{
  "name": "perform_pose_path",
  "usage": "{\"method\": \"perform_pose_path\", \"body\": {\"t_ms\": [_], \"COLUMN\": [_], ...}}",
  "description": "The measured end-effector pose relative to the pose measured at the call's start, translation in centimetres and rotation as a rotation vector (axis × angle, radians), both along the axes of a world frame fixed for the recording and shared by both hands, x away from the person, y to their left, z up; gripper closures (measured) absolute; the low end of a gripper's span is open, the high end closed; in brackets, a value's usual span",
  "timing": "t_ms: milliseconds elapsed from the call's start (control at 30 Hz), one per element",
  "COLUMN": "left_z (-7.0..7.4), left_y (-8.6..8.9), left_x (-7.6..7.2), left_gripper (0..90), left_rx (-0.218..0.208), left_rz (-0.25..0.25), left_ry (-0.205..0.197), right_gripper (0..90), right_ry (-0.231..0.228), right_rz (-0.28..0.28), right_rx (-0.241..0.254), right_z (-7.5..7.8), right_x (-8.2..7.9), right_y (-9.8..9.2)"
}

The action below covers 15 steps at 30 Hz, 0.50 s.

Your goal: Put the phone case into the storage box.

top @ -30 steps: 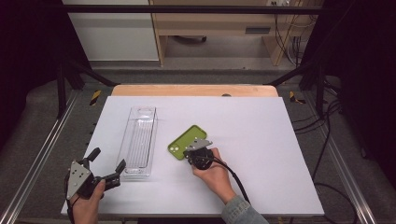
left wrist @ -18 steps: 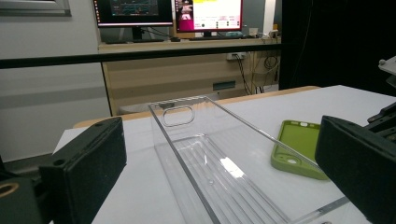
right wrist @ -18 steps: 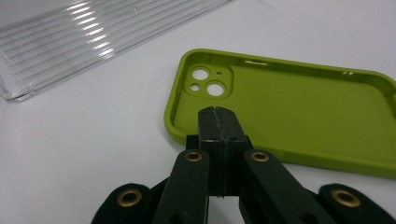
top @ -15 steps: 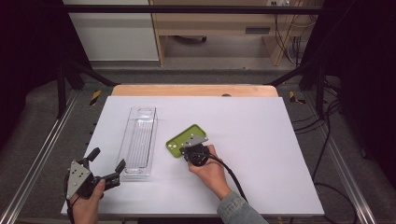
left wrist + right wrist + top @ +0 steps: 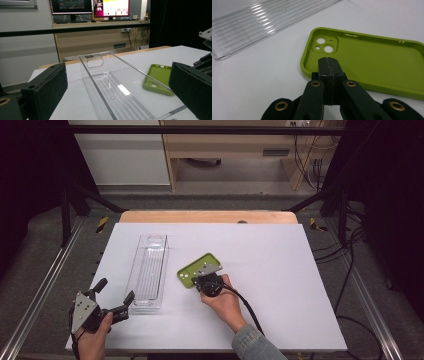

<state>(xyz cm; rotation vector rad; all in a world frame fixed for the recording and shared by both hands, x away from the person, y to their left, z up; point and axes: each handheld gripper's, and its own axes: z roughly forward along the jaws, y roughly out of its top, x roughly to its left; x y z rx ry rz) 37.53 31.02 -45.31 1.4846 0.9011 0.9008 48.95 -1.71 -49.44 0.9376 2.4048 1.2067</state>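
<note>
**Here: closed right gripper at a green phone case, open left gripper by a clear tray**

High view. A white table [image 5: 280, 270] fills the middle of the frame. Just left of centre lies a long clear plastic tray [image 5: 148, 270], its length running up the frame. To its right, near the centre, a green phone case [image 5: 191, 271] lies flat, hollow side up. The right gripper [image 5: 202, 279], held by a hand entering from the bottom, sits at the case's lower right part. At lower left, the left gripper [image 5: 115, 296] rests with its jaws spread apart, pointing towards the tray's near end.

Left gripper view. Two black jaws stand wide apart at the lower corners, nothing between the pads. The tray [image 5: 110, 82] runs from bottom centre to the middle; the phone case [image 5: 160, 78] lies at centre right.

Right gripper view. The jaws are pressed together, tips over the case's near rim, beside the camera cutout; whether they pinch the rim cannot be told. The phone case [image 5: 374, 62] occupies the right half, the ribbed tray [image 5: 262, 22] the upper left.
</note>
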Motion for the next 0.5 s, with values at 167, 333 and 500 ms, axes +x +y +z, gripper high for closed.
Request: {"method": "perform_pose_path", "body": {"t_ms": [167,333,500], "left_z": [0.0,0.0,0.0], "left_y": [0.0,0.0,0.0], "left_x": [0.0,0.0,-0.1], "left_gripper": [1.5,1.5,1.5], "left_rx": [0.0,-0.002,-0.003], "left_rz": [0.0,0.0,0.001], "left_ry": [0.0,0.0,0.0], "right_gripper": [90.0,90.0,84.7], "right_ry": [0.0,0.004,0.003], "right_rz": [-0.001,-0.001,-0.025], "right_rx": [0.004,0.003,0.011], "right_z": [0.0,0.0,0.8], "right_x": [0.0,0.0,0.4], "right_y": [0.0,-0.3,-1.4]}}
